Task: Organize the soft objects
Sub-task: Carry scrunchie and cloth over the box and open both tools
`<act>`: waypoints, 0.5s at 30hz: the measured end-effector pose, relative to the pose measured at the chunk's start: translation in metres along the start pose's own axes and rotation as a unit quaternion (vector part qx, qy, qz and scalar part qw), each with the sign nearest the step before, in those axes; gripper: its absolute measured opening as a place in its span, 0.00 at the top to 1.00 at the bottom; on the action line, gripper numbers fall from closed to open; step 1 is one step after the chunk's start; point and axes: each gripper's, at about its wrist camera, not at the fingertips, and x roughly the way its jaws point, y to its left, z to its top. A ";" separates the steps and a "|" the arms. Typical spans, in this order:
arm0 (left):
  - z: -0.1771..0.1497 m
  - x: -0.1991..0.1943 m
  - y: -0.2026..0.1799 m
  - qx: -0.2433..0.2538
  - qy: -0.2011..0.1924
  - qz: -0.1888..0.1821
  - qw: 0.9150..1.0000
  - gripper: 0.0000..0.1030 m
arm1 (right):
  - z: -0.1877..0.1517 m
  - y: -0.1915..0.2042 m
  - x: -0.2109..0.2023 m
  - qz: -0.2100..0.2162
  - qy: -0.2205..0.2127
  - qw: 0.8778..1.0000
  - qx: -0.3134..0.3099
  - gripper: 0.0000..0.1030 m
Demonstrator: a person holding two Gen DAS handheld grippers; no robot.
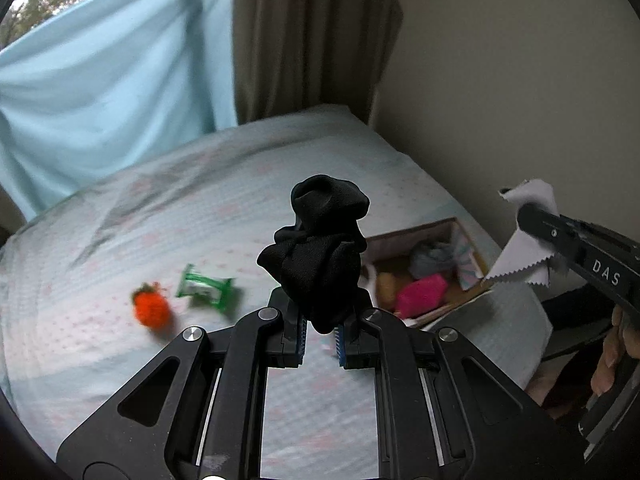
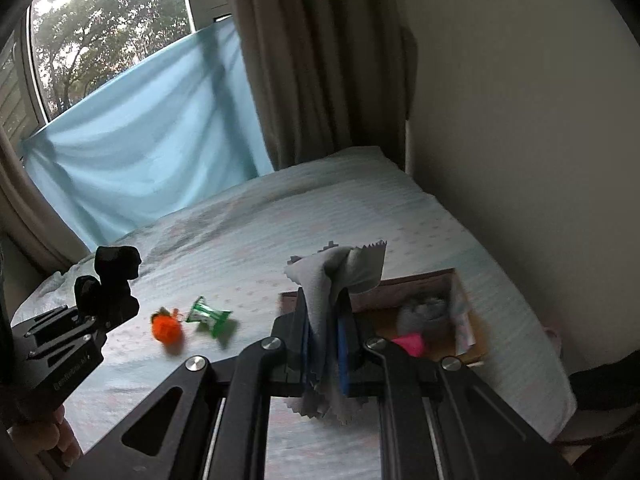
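Observation:
My left gripper (image 1: 320, 312) is shut on a bunched black cloth (image 1: 318, 252) and holds it above the bed; it also shows in the right wrist view (image 2: 114, 280). My right gripper (image 2: 324, 320) is shut on a grey zigzag-edged cloth (image 2: 340, 276), raised near the cardboard box (image 2: 460, 280); the cloth also shows in the left wrist view (image 1: 528, 240). The box (image 1: 476, 252) holds a grey ball of fabric (image 1: 434, 258), a pink soft item (image 1: 422, 294) and other pieces. An orange fuzzy strawberry (image 1: 150, 308) and a green packet (image 1: 204, 288) lie on the bed.
The bed (image 1: 200, 208) has a pale patterned sheet. A light blue cloth (image 1: 100, 80) hangs at the window, with a brown curtain (image 1: 304, 36) beside it. A beige wall (image 1: 520, 80) runs along the bed's right side.

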 end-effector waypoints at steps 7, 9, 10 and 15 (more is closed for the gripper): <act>0.002 0.066 -0.075 -0.003 0.049 -0.009 0.999 0.91 | 0.008 -0.067 0.032 0.012 0.044 0.999 -0.019 0.90; 0.001 0.088 -0.091 -0.004 0.062 -0.011 0.998 0.91 | 0.008 -0.083 0.051 0.021 0.064 0.997 -0.025 0.90; -0.001 0.102 -0.098 -0.007 0.072 -0.012 0.997 0.91 | 0.007 -0.089 0.059 0.025 0.072 0.997 -0.028 0.90; -0.011 0.160 -0.114 -0.023 0.117 -0.001 0.993 0.91 | 0.004 -0.108 0.108 0.058 0.120 0.990 -0.038 0.90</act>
